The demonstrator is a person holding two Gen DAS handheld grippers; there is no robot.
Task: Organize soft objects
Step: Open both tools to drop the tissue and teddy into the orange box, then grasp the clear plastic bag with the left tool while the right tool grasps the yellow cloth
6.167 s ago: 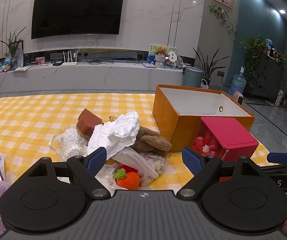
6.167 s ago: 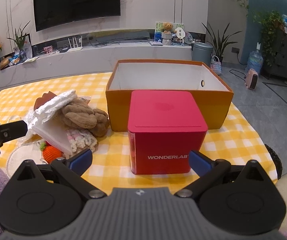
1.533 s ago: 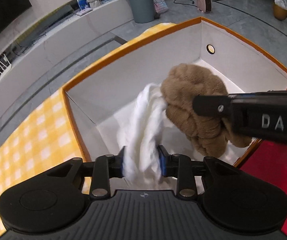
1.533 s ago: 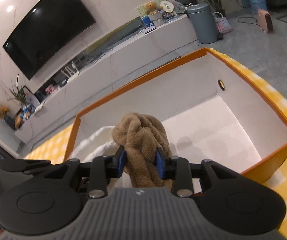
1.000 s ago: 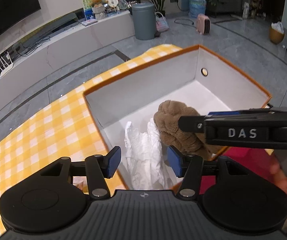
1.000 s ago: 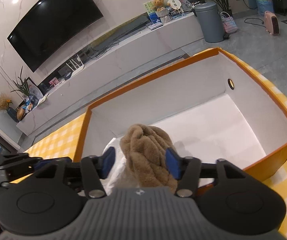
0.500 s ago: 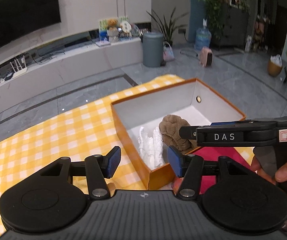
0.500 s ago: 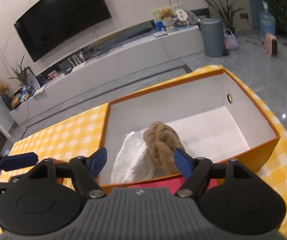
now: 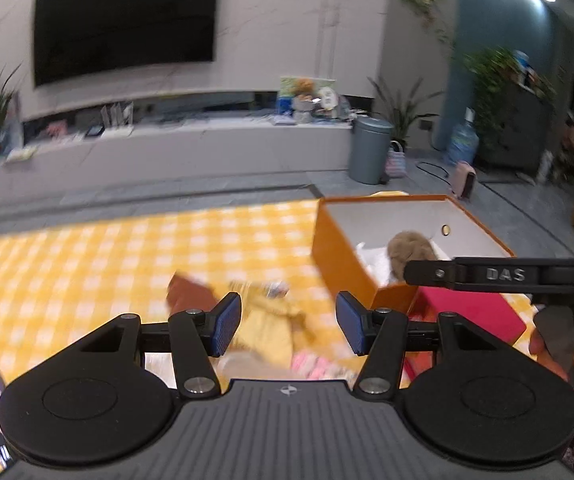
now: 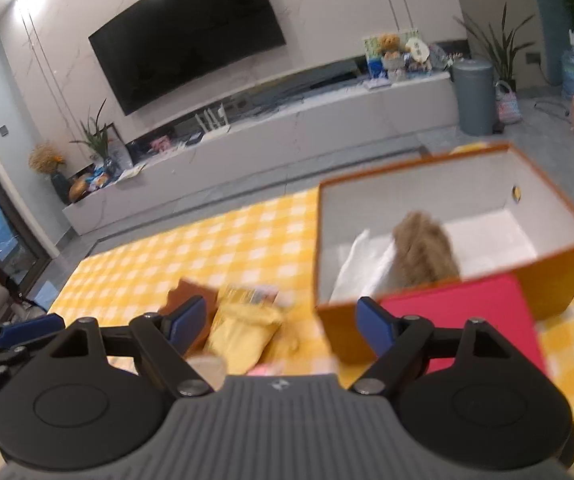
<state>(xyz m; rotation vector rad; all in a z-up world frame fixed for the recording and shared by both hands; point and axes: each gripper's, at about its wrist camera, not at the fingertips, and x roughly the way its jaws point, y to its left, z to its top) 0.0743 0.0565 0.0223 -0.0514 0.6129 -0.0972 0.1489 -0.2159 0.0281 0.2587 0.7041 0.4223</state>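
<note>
both grippers are above the yellow checked tablecloth (image 9: 87,256) with jaws wide apart and nothing between them: the left gripper (image 9: 289,326) and the right gripper (image 10: 283,322). the brown plush (image 10: 425,250) and the white soft item (image 10: 361,268) lie inside the orange box (image 10: 559,272), touching each other. a red box (image 10: 467,320) stands just in front of it. a yellow soft piece (image 10: 243,332) and a brown piece (image 9: 185,294) lie on the cloth, left of the box; both are blurred.
</note>
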